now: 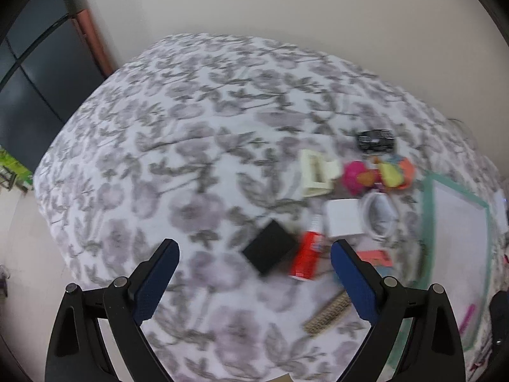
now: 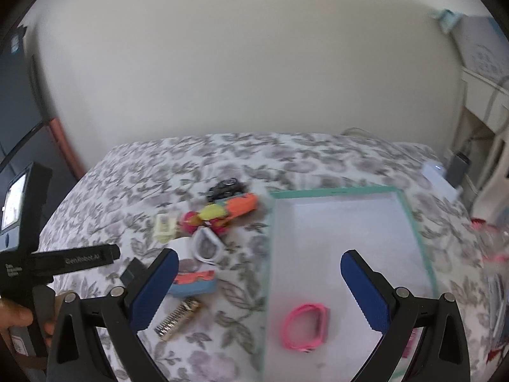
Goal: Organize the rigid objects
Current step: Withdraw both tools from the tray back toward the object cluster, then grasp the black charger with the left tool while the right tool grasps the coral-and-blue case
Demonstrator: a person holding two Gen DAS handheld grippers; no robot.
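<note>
A white tray with a teal rim (image 2: 334, 191) lies on the floral bedsheet; it also shows in the left wrist view (image 1: 428, 222). A pink band (image 2: 305, 326) lies in it. My right gripper (image 2: 259, 281) is open and empty above the tray's near left part. My left gripper (image 1: 254, 273) is open and empty above a black box (image 1: 268, 251) and a red tube (image 1: 307, 259). Nearby lie a white box (image 1: 343, 218), a cream piece (image 1: 315, 173), colourful toys (image 1: 378, 173), a gold comb (image 1: 327, 315) and a black item (image 1: 377, 140).
The bed's floral sheet (image 1: 191, 159) stretches far left. A pale wall (image 2: 254, 63) stands behind. A dark cabinet (image 1: 35, 89) is at the left. The other gripper's handle (image 2: 38, 264) shows at the left of the right wrist view. White furniture (image 2: 486, 95) stands at the right.
</note>
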